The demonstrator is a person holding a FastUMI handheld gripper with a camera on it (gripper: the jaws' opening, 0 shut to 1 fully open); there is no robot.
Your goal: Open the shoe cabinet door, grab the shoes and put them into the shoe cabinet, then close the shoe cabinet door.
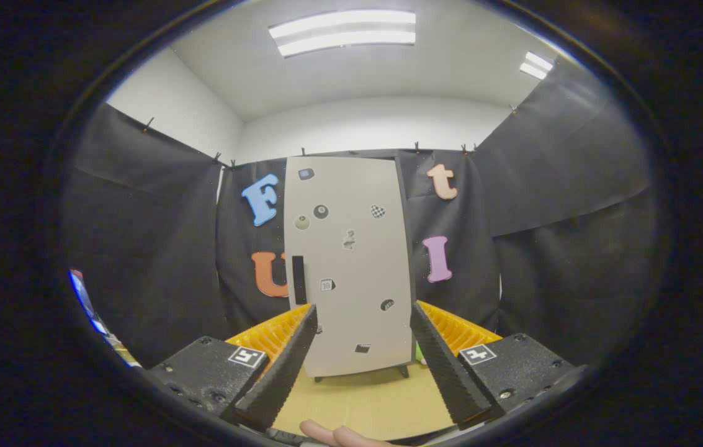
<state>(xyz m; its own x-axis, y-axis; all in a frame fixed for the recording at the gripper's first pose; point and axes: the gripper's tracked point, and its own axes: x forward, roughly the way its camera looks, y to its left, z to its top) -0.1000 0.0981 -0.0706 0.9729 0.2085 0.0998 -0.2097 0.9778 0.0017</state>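
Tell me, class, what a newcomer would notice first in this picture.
The tall pale shoe cabinet stands dead ahead beyond the fingers, door shut, dotted with small stickers, a dark handle near its edge. The gripper is open, framing the cabinet's base above the tan floor.

**Tan floor, one cabinet standing on it**

We're looking at the floor (363,403), a plain tan surface stretching from under the camera to the foot of the black cloth wall. Standing directly on it, at the far edge against the cloth, is the shoe cabinet (351,261): tall, pale grey, upright, door shut, resting on small dark feet, one clearly visible at its lower right corner. A dark vertical handle sits on the door's left side, and small stickers dot the front. Just right of the cabinet's base, low on the floor, there's a sliver of something green and pink, too hidden to identify.
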